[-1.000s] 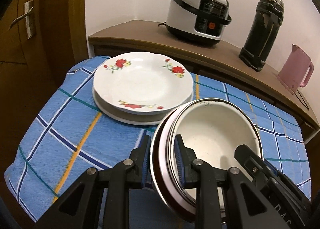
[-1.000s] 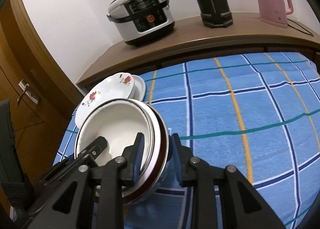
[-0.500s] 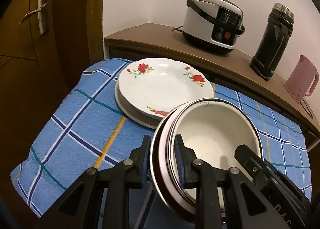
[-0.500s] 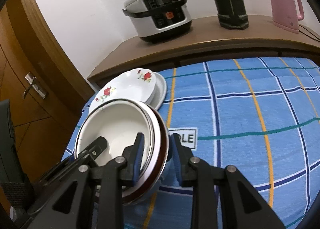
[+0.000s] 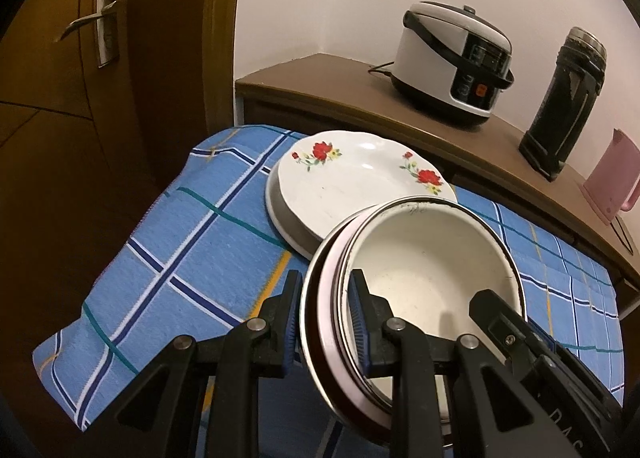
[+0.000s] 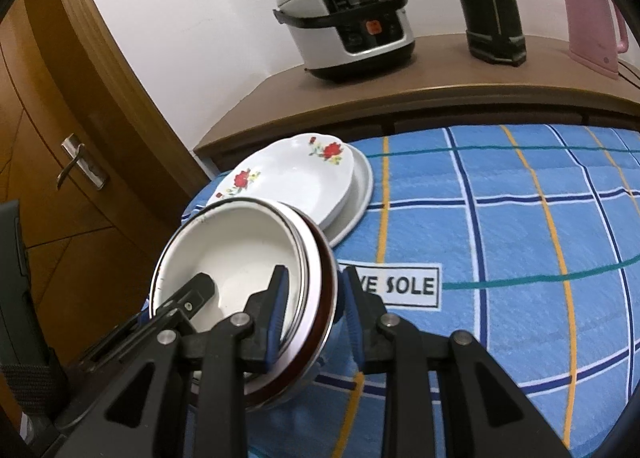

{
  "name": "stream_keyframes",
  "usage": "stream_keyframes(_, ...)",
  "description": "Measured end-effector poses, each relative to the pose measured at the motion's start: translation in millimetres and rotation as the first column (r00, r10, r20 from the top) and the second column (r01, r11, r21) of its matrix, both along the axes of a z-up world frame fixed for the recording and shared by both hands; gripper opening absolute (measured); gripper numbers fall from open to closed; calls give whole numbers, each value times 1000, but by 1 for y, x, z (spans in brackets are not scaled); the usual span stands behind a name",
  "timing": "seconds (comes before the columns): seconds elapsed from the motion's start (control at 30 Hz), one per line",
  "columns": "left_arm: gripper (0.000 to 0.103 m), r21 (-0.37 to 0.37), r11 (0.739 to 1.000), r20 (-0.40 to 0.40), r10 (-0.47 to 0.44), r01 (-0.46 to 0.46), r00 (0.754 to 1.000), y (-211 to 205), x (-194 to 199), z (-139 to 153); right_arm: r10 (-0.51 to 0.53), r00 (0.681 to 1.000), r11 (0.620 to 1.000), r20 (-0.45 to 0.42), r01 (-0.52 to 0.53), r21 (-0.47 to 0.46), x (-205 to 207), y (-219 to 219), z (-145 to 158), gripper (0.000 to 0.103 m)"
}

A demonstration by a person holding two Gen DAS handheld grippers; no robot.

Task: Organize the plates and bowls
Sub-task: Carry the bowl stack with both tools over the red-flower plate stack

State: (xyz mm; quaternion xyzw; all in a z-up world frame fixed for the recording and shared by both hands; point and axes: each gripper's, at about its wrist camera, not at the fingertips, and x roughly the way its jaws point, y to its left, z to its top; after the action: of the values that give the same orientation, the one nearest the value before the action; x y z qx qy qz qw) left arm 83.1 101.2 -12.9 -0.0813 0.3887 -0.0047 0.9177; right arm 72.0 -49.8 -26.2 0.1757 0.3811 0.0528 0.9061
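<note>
Left wrist view showed the stack of nested cream enamel bowls with metal rims (image 5: 424, 282) held between both grippers, tilted and apparently lifted clear of the blue plaid tablecloth (image 5: 192, 258). The left gripper (image 5: 325, 322) pinched the stack's left rim, one finger outside and one inside the top bowl; the right gripper (image 6: 310, 312) pinched the opposite rim the same way, its black fingertip (image 5: 496, 310) showing inside the bowl. The step in hand looked like carrying the bowl stack as one load, probably to set it down in its own place. Next, both hands would need to travel together, keep the stack level, lower it flat onto the cloth, and only then let go. Just beyond the bowls, at the table's far left corner, sat the white scalloped plate with red flowers (image 5: 360, 182) on a plain white plate (image 6: 358, 194); its near edge lay close behind the bowls' far rim and could be struck. Farther off on the brown wooden counter (image 5: 328, 86) stood a white and black rice cooker (image 5: 456, 62), a tall black flask (image 5: 564, 98) and a pink kettle (image 5: 612, 178), all well apart.
</note>
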Motion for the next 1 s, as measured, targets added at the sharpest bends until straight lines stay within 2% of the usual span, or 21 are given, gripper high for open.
stream_keyframes(0.57, 26, -12, 1000, 40, -1, 1, 999, 3, 3, 17, 1, 999, 1000, 34, -1, -2, 3, 1, 17, 27)
stream_keyframes(1.0, 26, -16, 1000, 72, -8, 9, 997, -1, 25, 32, -8, 997, 1000, 75, 8, -1, 22, -2, 36, 27)
